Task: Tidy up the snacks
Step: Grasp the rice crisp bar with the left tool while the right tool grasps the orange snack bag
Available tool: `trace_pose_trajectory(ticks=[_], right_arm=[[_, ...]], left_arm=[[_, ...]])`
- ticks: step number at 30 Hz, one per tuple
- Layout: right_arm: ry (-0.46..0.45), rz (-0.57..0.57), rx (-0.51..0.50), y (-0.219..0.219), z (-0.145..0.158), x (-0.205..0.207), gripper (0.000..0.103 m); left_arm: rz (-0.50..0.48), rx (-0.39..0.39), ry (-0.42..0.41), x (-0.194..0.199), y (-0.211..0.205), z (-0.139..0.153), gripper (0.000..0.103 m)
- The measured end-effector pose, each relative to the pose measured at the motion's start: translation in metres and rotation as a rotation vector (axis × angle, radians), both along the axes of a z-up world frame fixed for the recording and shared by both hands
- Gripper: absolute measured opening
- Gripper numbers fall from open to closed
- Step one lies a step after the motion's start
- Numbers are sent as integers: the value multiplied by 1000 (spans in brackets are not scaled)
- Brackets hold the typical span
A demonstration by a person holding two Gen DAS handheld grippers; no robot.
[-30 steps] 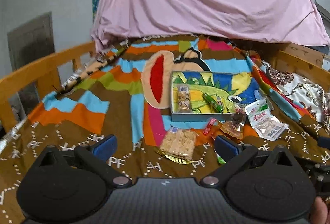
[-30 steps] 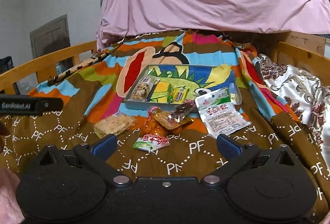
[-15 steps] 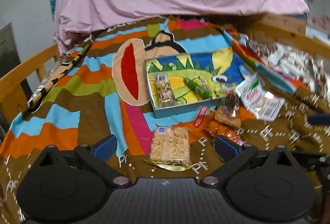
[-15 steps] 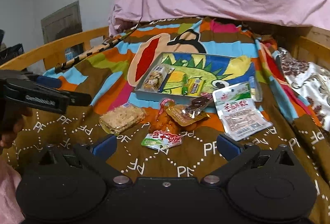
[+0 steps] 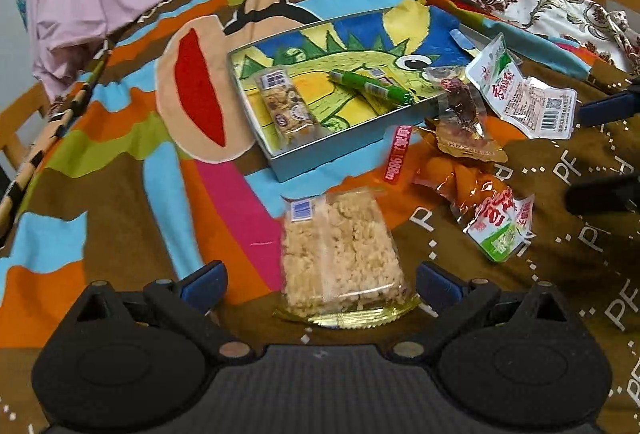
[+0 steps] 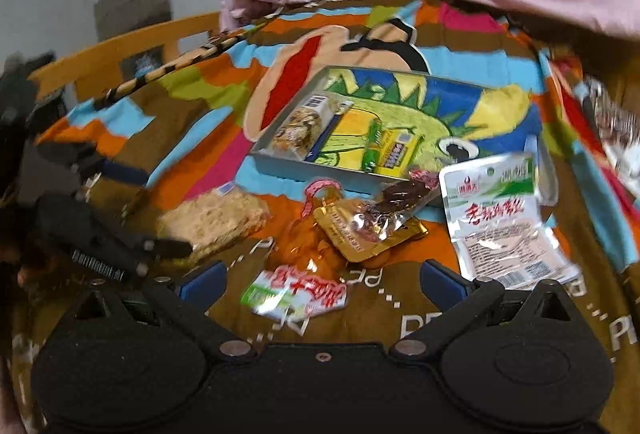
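Just in front of the tin tray (image 5: 320, 162), the left gripper (image 5: 320, 282) is hovering spread wide around the near end of the rice cracker pack (image 5: 340, 254) lying on the blanket (image 5: 120, 218) — the pickup step, calling for a squeeze, then a lift over the tray's near wall. Beside it, the right gripper (image 6: 320, 284) is hanging spread and empty over the red-and-green packet (image 6: 296, 294) — other wrappers are crowding the tray's right corner, while its left side is staying open.

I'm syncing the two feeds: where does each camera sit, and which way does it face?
Left wrist: on the left gripper, looking forward and down at the rice crisp packet between its open fingers.
Right wrist: on the right gripper, facing the green-red packet; the left gripper shows at left.
Shared: the tin tray, rice crisp packet, loose snacks.
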State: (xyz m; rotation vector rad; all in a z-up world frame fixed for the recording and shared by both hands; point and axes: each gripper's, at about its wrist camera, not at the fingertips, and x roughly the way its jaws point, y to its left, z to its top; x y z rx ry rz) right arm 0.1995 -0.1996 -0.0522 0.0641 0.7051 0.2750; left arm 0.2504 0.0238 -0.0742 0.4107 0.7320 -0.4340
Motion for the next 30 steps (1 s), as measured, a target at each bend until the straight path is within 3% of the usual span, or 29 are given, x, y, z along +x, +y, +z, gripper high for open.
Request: trace_pose_trajectory(ticks=[3,6,12,14,21,24,30], right_arm=[[74,-30,106,-6,-11,15,102],[122,-54,151,-6,-22,26,102],[143,-88,208,-5,-33,42,99],[149,-95,225,-5,-36,48,96],[155,-97,206,7,-45,57,82],[149,-91,171,12,-46,57,68],[141,-72,130,18,-45,52,65]], left_arm=[[-26,-9,19,6,-2,-3,103],[-45,-1,32,13,-6,-10,103],[-44,-22,61,29,-8,-20,102],[-32,-35,54,32,-7,-21,96],[-44,-45,58,36,-11,-21,81],[-38,-56,62,36,-10,-22,80],[7,-102,98,38,-5,-19,78]])
